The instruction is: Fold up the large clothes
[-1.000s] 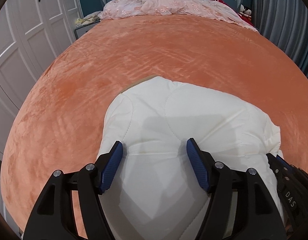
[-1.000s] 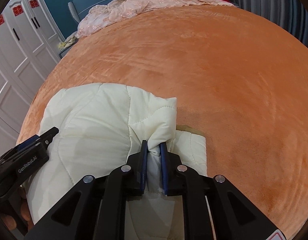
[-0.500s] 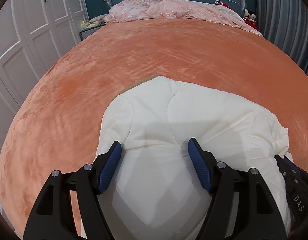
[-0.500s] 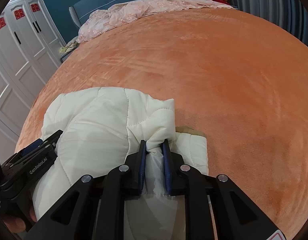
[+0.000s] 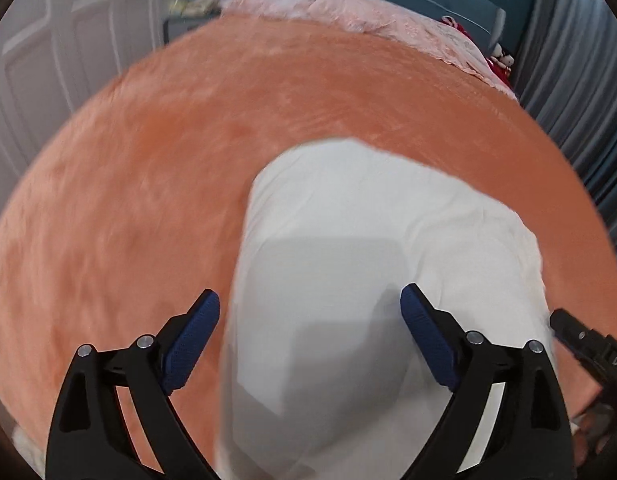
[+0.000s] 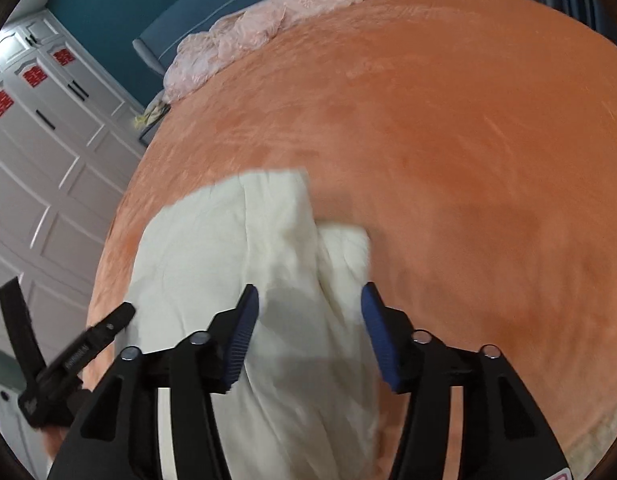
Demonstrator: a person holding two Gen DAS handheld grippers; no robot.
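— Where is the jacket [image 5: 372, 264]?
— It lies bunched on the orange bed [image 5: 148, 184], right ahead of both tongs.
— And the tongs?
— The left tongs [image 5: 310, 326] are spread apart over it; the right tongs [image 6: 310, 320] are also apart, gripping nothing.

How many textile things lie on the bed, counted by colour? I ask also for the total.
Cream white: 1, the padded jacket, folded, near the open right gripper and open left gripper.
Orange: 1, the blanket covering the bed.
Pale pink: 1, the crumpled cloth by the headboard.
Total: 3
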